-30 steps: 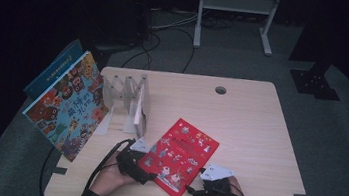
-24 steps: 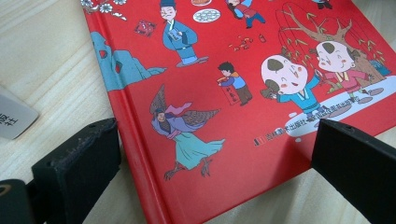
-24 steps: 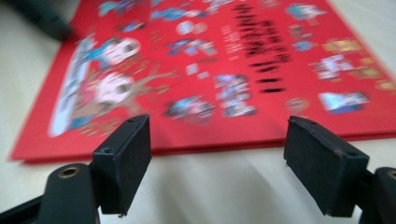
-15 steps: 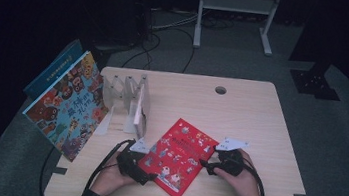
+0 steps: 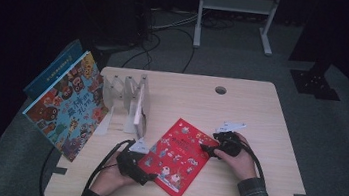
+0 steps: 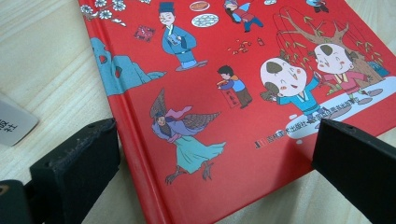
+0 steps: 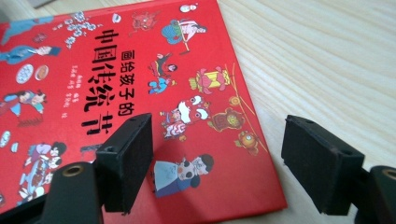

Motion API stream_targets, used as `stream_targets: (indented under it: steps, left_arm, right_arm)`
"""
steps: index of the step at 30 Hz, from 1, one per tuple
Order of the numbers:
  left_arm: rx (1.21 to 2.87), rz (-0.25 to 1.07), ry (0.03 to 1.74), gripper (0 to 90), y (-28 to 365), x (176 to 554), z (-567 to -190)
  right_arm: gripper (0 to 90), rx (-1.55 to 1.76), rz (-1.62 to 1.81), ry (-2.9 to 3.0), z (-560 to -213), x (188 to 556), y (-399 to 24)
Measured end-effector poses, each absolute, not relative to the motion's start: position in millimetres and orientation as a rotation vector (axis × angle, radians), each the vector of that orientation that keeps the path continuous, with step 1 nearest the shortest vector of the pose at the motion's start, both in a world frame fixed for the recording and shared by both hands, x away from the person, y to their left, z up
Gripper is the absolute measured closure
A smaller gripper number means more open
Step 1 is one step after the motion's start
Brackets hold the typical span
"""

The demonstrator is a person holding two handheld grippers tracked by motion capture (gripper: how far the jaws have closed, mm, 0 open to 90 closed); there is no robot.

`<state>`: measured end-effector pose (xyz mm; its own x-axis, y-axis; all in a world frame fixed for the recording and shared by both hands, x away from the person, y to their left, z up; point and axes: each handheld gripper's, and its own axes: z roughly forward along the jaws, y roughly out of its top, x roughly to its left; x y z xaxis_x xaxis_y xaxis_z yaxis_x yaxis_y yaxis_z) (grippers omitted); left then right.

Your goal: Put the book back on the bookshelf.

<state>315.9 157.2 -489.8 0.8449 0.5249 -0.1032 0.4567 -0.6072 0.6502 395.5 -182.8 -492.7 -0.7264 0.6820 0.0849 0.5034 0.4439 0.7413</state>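
A pale wooden table (image 5: 260, 118) is standing in a dim room, with a round cable hole (image 5: 221, 90) near its far edge and dark grey floor (image 5: 345, 129) lying all around it. Beyond the table, cables (image 5: 171, 27) are trailing across the floor beside the legs of a light metal stand (image 5: 233, 14). On the table's left part, a clear plastic rack (image 5: 124, 97) is standing upright, and a large picture book (image 5: 68, 105) is leaning tilted off the left edge, with a blue book (image 5: 52, 75) sitting behind it. The red book (image 5: 177, 159) is lying flat on the near middle of the table, turned at a slant, closed, cover up. Its hard cover is showing cartoon figures in bright robes, a winged figure, a bare tree, a lion-dance head and a column of dark characters. The left gripper (image 6: 210, 154) is sitting low at the book's near left corner; its jaws are standing spread, one beside the spine over the bare wood and the other over the cover near the bottom edge, neither visibly pressing on the book. The right gripper (image 7: 217, 158) is pointing at the book's right corner; its jaws have just been closing slightly yet are standing apart, one over the cover, one over bare wood, with the book's edge between them and not pinched.
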Motion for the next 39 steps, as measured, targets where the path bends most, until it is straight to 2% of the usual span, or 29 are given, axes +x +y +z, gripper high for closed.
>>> stream_targets:
  steps: [13, 39]
  left_arm:
    - [2.325, 0.122, 0.703, 0.3, 157, 316, -490]
    - [2.352, 0.095, 0.637, 0.3, 144, 311, -489]
  right_arm:
    - [23.7, 1.088, 1.221, 2.490, -498, 387, -191]
    - [24.2, 1.139, 1.160, 2.440, -496, 320, -211]
